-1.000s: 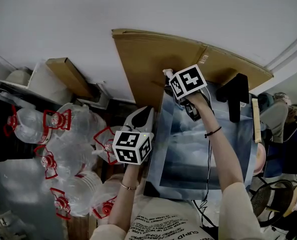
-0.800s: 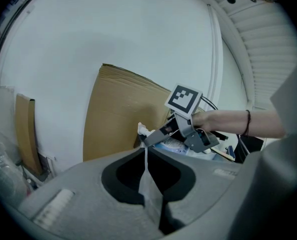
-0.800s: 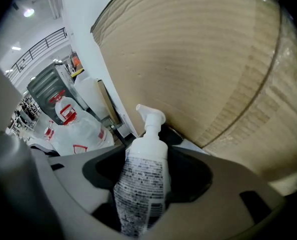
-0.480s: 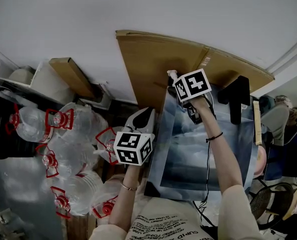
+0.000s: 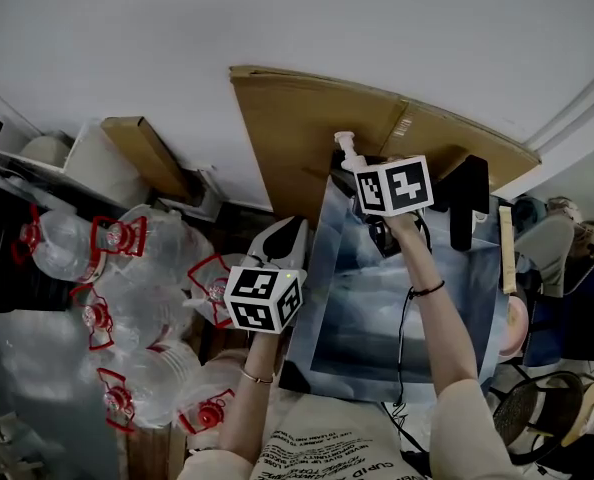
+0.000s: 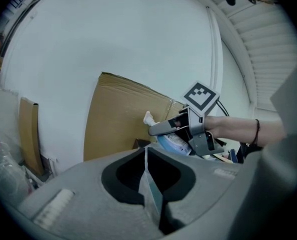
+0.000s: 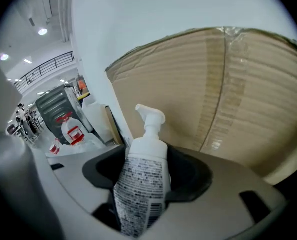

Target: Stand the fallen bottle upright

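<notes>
– Left tool (image 6: 145, 150), condition?
– Jaws together, nothing between them. It sits low, just off the near left edge of the counter (image 5: 377, 318), clear of the work.
– Right tool (image 7: 146, 150)?
– Clamped on the bottle (image 7: 141, 184). The jaws grip the printed label on its body, and the pump head sticks out past them.
– Bottle's attitude?
– Not upright. In the left gripper view it leans, with the base toward the hand and the pump head raised and pointing at the cardboard sheet (image 5: 297, 118). Whether the base touches the counter cannot be made out.
– Location?
– Over the far left part of the counter, close to the cardboard.
– Counter surface?
– Blue-grey covering. One black object (image 5: 465, 193) stands at the far right.
– Beyond that?
– The cardboard sheet leans against a white wall (image 5: 277, 18), just behind the pump head. Left of the counter, clear water jugs (image 5: 142, 268) with red handles lie heaped together.
</notes>
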Available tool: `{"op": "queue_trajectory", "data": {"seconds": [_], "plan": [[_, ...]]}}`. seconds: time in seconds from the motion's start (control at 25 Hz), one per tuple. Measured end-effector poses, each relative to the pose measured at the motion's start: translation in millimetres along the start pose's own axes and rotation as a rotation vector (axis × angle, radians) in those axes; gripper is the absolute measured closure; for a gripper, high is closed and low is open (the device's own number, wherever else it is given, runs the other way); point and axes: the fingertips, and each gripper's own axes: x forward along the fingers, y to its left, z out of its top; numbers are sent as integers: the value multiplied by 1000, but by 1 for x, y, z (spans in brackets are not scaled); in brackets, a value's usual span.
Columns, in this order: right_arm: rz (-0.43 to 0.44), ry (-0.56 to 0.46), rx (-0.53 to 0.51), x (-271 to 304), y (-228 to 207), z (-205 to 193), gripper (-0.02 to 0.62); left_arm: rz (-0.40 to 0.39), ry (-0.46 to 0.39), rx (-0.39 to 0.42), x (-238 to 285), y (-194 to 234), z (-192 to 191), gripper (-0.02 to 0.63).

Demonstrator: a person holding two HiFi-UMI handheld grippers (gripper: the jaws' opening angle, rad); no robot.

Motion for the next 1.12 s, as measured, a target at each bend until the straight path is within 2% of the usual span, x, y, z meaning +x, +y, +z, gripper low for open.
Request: {"op": "queue_trajectory", "data": {"seconds": [0.16, 0.56, 0.76, 0.92, 1.12], "plan": [[11, -89, 18, -10, 1, 3, 333, 2, -6, -1, -1, -6, 2, 574], [-28, -328, 17, -37, -13, 11, 333, 15, -8, 1, -4, -16, 0, 574], [-35, -501, -44, -54, -14, 24, 331, 16, -9, 5, -4, -21, 0, 574], [-68, -653, -90, -68, -16, 31, 331, 14, -10, 7, -4, -25, -1, 574], [-135, -777, -38, -75, -24, 30, 331, 12, -19, 11, -4, -28, 1, 574]]}}
